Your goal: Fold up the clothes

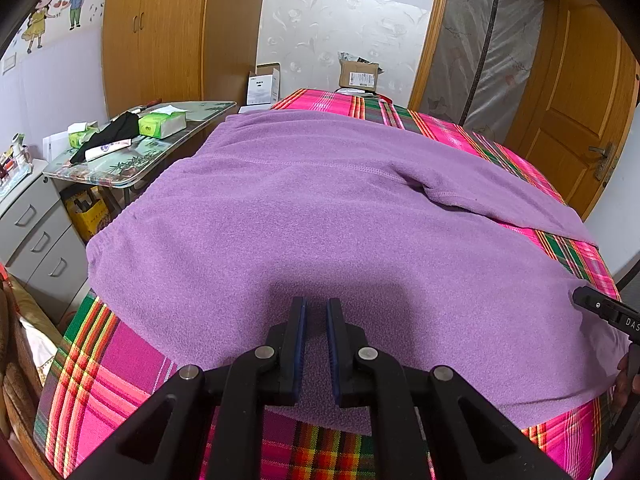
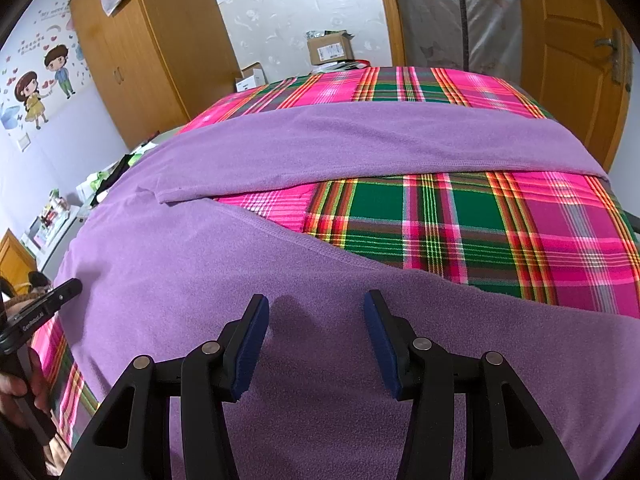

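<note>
so my left claw (image 1: pixel 316 312) sat narrowed over the near hem of the purple fleece pants (image 1: pixel 320 216), whether pinching it i couldn't tell; my right claw (image 2: pixel 316 310) hung spread, empty. pants lay flat, legs apart, no fold made yet. plaid bedcover (image 2: pixel 460 216) underneath, wardrobe (image 1: pixel 160 28) left, door (image 2: pixel 568 40) right.

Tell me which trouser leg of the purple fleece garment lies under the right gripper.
The near leg, running beneath the open fingers; the far leg lies across the plaid sheet.

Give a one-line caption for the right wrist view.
Open right gripper poised over purple fleece pants spread on a plaid bedspread.
</note>
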Tool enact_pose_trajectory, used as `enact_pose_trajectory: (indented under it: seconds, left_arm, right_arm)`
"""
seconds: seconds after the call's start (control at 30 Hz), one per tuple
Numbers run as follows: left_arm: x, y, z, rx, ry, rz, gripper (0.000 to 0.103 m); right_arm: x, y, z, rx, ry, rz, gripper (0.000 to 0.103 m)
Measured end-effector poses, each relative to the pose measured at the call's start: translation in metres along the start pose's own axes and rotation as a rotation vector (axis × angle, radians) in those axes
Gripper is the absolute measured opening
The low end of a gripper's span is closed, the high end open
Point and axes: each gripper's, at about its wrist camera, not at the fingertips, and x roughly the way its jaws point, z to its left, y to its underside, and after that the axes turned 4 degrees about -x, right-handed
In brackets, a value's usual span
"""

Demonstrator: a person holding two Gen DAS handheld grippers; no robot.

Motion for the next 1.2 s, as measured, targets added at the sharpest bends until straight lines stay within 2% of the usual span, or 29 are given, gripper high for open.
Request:
enact_pose_trajectory:
  seconds: [1.2]
  left_arm:
    - [0.0003, -0.0007, 0.0010, -0.011, 0.009, -0.001, 0.010]
  right_arm:
    - [0.0013, -0.0011, -0.0022, 0.005, -0.009, -0.001, 0.052]
